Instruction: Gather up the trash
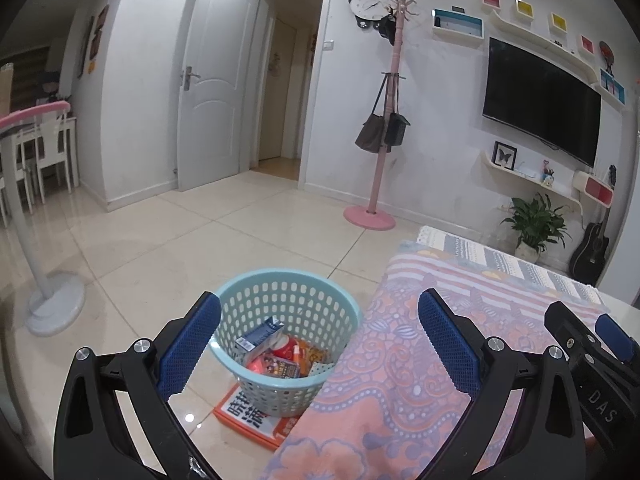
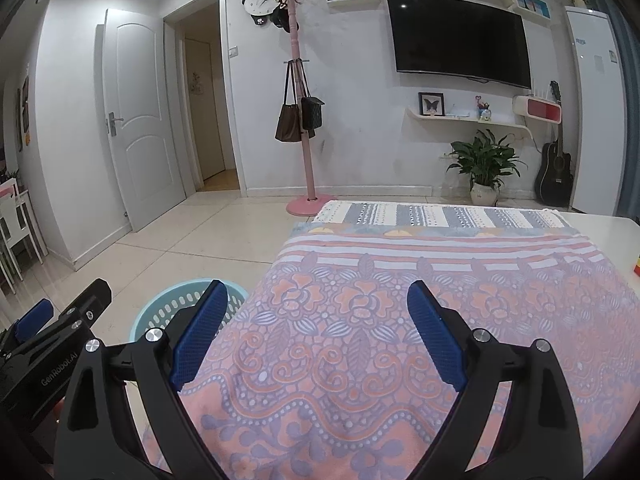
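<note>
The trash itself is all sitting in the light blue basket (image 1: 286,336) on the floor, right off the left edge of the table: a small blue-and-white carton (image 1: 258,338), a red can (image 1: 285,349) and some orange snack wrappers (image 1: 310,356). The basket is standing on a flat orange-and-white printed box or book (image 1: 248,414), hard to say which.

The left claw (image 1: 320,344) is spread wide and holding nothing, hovering above and near the basket with the table's left edge running between its fingers. The right claw (image 2: 318,334) is spread too, empty, over the flowery pink cloth (image 2: 400,320) covering the table (image 2: 608,228).

My read: collecting looks pretty much done. The cloth is bare apart from a small bit of something at the far right edge, too cut off to identify. Next move would probably be checking that, or grabbing the basket rim.
</note>
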`<action>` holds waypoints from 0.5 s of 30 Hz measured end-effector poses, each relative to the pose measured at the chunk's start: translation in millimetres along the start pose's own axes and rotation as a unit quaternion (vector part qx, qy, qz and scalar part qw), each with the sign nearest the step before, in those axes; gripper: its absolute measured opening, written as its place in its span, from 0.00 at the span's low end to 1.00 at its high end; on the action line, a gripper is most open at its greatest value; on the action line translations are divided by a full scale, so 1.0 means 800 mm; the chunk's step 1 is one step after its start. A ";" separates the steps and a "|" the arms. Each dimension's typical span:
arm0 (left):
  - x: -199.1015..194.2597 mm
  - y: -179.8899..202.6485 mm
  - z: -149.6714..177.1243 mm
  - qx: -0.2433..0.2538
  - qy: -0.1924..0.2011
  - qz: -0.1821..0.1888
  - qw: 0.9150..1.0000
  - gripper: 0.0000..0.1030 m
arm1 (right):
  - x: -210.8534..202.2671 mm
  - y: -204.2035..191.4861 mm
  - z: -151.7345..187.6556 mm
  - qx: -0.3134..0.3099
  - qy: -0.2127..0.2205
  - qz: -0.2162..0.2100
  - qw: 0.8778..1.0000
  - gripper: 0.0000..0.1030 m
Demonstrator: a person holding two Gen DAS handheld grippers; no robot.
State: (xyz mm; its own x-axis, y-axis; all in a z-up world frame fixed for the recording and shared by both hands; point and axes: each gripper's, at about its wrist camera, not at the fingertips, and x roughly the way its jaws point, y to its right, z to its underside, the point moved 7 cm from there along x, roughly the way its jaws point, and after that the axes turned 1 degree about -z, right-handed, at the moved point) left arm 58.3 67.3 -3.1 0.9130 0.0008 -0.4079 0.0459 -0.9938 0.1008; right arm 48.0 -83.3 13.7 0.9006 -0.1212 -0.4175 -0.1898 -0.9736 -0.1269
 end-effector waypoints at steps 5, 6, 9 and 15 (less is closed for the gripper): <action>0.001 0.000 -0.001 0.000 0.000 -0.002 1.000 0.93 | 0.001 0.000 0.001 0.000 -0.003 0.002 1.000 0.84; 0.001 0.000 -0.001 0.000 0.000 -0.003 1.000 0.93 | 0.002 0.000 0.001 -0.001 -0.003 0.003 1.000 0.84; 0.001 0.001 -0.001 0.000 -0.001 -0.004 1.000 0.93 | 0.000 -0.002 0.001 -0.005 -0.001 0.006 1.000 0.84; 0.001 0.001 -0.001 0.002 0.000 -0.018 1.000 0.93 | 0.000 0.001 0.002 -0.003 -0.003 0.009 1.000 0.84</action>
State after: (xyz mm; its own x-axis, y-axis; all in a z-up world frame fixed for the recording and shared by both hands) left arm 59.2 66.9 -2.8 0.9110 0.0361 -0.4108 0.0765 -0.9937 0.0823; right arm 47.1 -83.4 12.1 0.8942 -0.1380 -0.4258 -0.2043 -0.9723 -0.1139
